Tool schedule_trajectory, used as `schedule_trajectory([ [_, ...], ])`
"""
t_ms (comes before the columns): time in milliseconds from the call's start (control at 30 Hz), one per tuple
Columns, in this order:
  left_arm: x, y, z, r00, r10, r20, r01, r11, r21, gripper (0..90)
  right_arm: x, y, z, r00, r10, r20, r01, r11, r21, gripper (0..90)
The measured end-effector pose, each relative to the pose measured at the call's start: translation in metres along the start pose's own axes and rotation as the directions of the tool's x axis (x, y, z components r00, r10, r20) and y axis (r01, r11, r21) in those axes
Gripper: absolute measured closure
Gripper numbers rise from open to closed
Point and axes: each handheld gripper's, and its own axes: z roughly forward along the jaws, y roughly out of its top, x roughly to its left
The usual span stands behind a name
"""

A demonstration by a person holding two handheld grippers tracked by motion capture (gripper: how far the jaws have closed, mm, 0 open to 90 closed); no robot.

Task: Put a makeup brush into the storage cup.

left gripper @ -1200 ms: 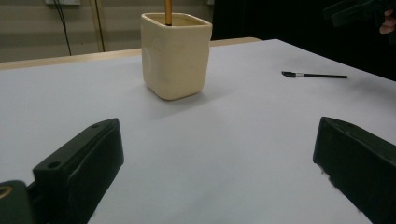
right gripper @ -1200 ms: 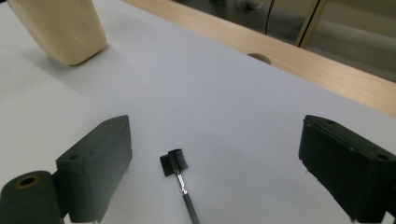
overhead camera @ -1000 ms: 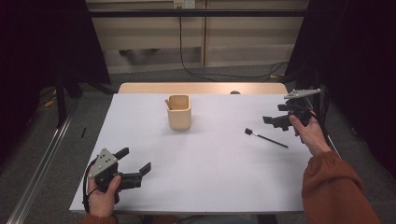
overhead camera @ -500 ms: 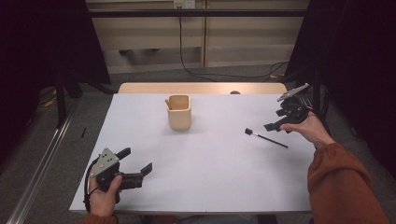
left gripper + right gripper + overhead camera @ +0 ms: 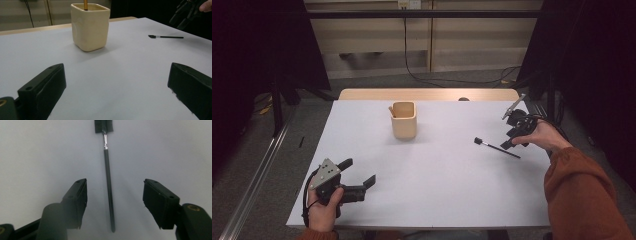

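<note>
- Two tongs over one white-covered counter [image 5: 432, 190], with the cream square ceramic cup [image 5: 404, 120] as the landmark.
- Thin black brush with a dark tufted head and slim handle [image 5: 497, 148]: flat on the counter, well to the right of the cup, head end toward it.
- Right tongs [image 5: 511, 140]: down over the handle end of the brush, far side from the cup; just been closing, apart yet, handle between the pads [image 5: 77, 200], untouched.
- Left tongs [image 5: 360, 178]: wide apart, nothing between, near the front edge, left of the cup.
- Yellow pencil [image 5: 85, 5]: upright inside the cup.
</note>
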Motion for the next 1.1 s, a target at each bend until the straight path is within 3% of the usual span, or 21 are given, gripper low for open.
schedule_trajectory([
  [200, 0.0, 0.0, -0.001, 1.0, -0.002, -0.002, 0.002, 1.0, -0.003, 1.7, -0.003, -0.003, 0.01, 0.9994, -0.022, -0.026, 0.024, 0.996, 0.085, 47.7],
  [500, 0.0, 0.0, -0.001, 1.0, -0.001, -0.004, 0.001, 1.0, -0.002, 1.7, -0.005, -0.005, 0.018, 0.9976, -0.053, -0.045, 0.061, 0.978, 0.197, 59.2],
  [1033, 0.001, -0.001, -0.001, 1.0, 0.001, 0.001, -0.001, 1.0, -0.004, 1.7, -0.007, -0.002, 0.032, 0.9964, -0.057, -0.062, 0.07, 0.972, 0.225, 67.8],
  [1100, 0.001, -0.001, -0.001, 1.0, -0.001, 0.0, 0.001, 1.0, -0.004, 1.7, -0.007, -0.002, 0.034, 0.9952, -0.075, -0.063, 0.088, 0.97, 0.228, 68.6],
])
